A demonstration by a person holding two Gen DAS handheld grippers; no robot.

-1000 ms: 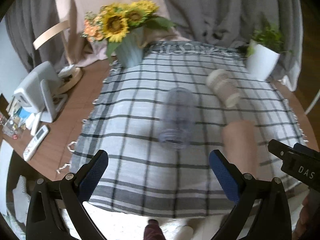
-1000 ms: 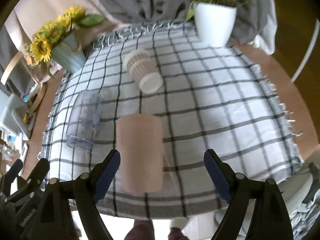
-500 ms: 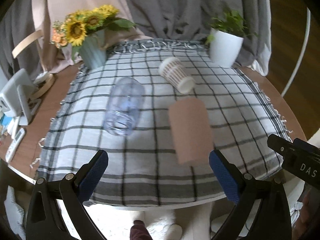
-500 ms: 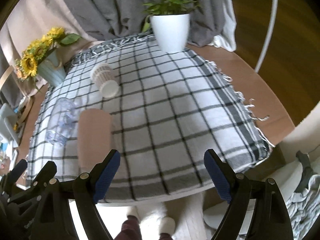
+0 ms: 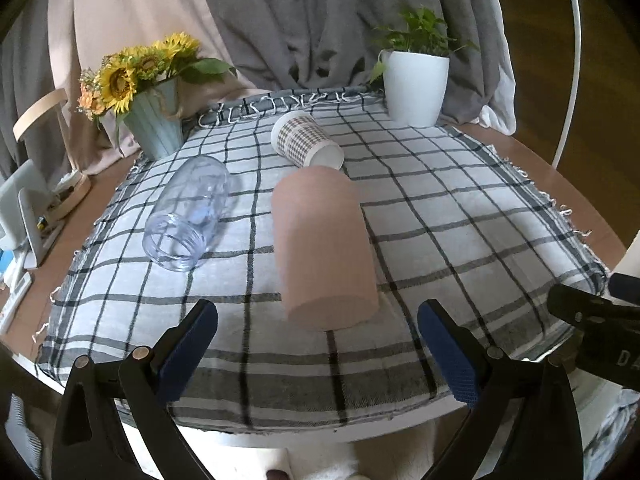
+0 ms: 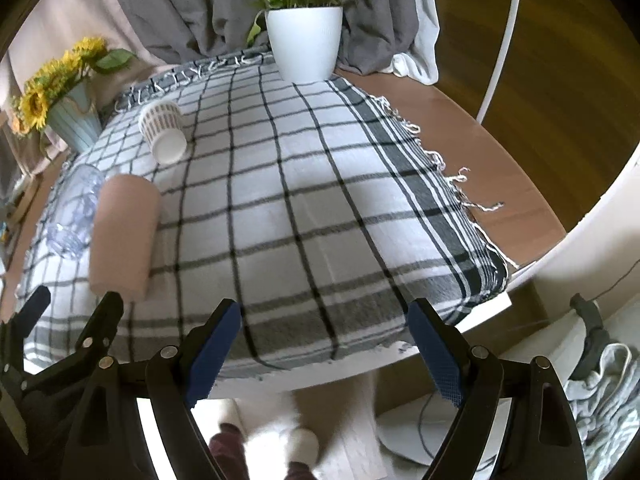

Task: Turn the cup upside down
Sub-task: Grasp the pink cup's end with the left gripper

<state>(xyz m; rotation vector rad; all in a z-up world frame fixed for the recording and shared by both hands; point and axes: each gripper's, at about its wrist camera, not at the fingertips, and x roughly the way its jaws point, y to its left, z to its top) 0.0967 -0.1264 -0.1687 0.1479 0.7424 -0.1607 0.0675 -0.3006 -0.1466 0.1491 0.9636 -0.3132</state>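
Observation:
Three cups lie on their sides on the checked cloth [image 5: 440, 216]. A pink cup [image 5: 322, 246] lies nearest, its closed base toward me. A clear plastic cup [image 5: 188, 214] lies to its left, mouth toward me. A patterned paper cup [image 5: 306, 140] lies behind. My left gripper [image 5: 320, 360] is open and empty, just in front of the pink cup at the table's near edge. My right gripper [image 6: 324, 356] is open and empty, off the table's front right edge. There the pink cup [image 6: 124, 232], clear cup [image 6: 74, 212] and paper cup [image 6: 164, 132] lie far left.
A sunflower vase [image 5: 154, 120] stands at the back left and a white plant pot [image 5: 414, 88] at the back right. Grey curtains hang behind. A white hoop stand [image 6: 500, 52] rises at the right. Clutter lies on the wooden table [image 5: 24, 216] at the left.
Both grippers have swung to the right and pulled back toward the table's near edge. The pink cup now sits between the left fingers; the right view has left the cups behind.

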